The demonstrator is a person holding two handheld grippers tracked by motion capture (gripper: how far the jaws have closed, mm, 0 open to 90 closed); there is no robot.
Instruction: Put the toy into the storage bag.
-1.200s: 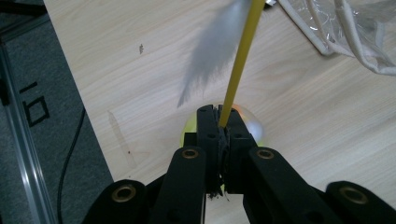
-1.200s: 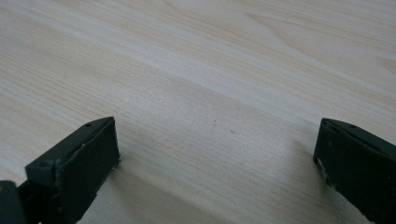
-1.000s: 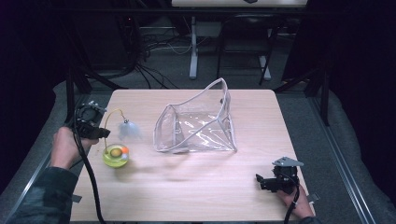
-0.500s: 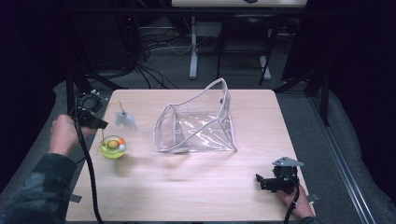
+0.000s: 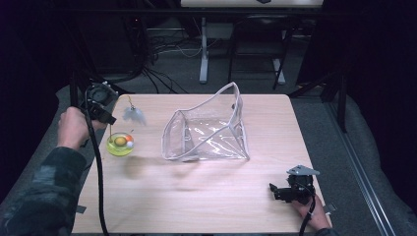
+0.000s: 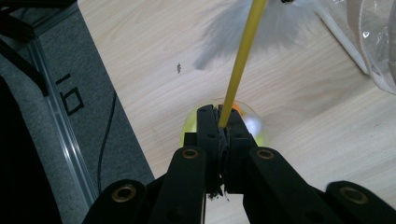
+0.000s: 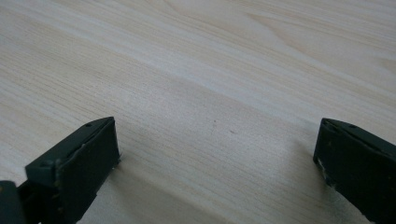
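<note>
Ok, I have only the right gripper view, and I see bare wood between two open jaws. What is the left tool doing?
Observer: The left tool is shut on a thin yellow stick.
Operator: What is on that stick?
Observer: A pale feather hangs near its far end, and a yellow-green ball shows just beyond the jaws.
Operator: Is anything close to my right tool?
Observer: No. The right tool is at the near right corner of the table, and the nearest thing is a clear plastic pouch, standing open in the middle, well apart from it.
</note>
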